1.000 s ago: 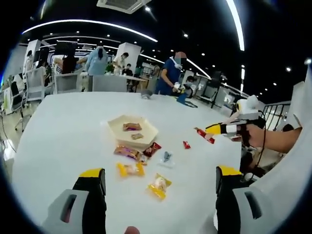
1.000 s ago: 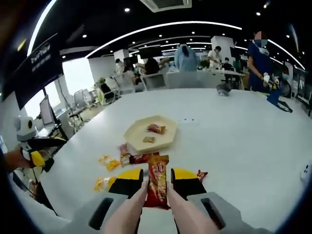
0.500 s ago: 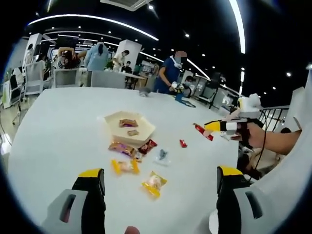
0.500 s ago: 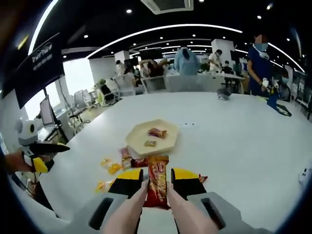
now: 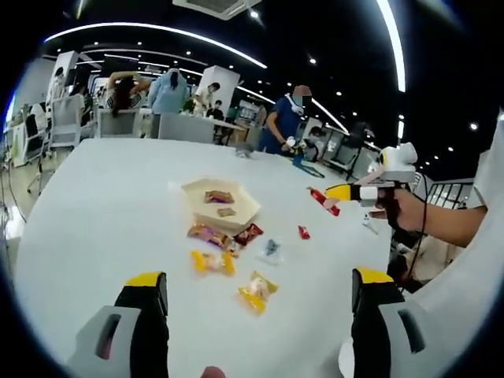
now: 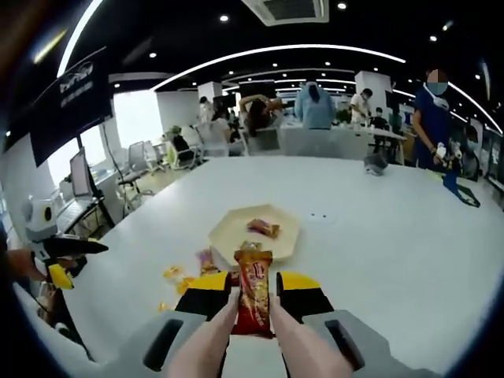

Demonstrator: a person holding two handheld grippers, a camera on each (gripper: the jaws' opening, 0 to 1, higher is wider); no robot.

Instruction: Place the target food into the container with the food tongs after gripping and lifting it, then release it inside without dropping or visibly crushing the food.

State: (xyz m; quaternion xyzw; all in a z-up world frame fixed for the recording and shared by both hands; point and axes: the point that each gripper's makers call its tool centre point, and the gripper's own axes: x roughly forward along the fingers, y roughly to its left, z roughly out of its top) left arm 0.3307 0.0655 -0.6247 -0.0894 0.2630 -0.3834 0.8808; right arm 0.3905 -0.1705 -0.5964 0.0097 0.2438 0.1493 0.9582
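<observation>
Fingers: right gripper closed on red snack packet, held in the air short of hexagonal tray; left gripper open, empty, above the counter. Risk: packet slipping from the thin grip, or crushing under excess squeeze.

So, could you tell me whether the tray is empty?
Not empty: the hexagonal tray holds two wrapped snacks, seen in both views.
</observation>
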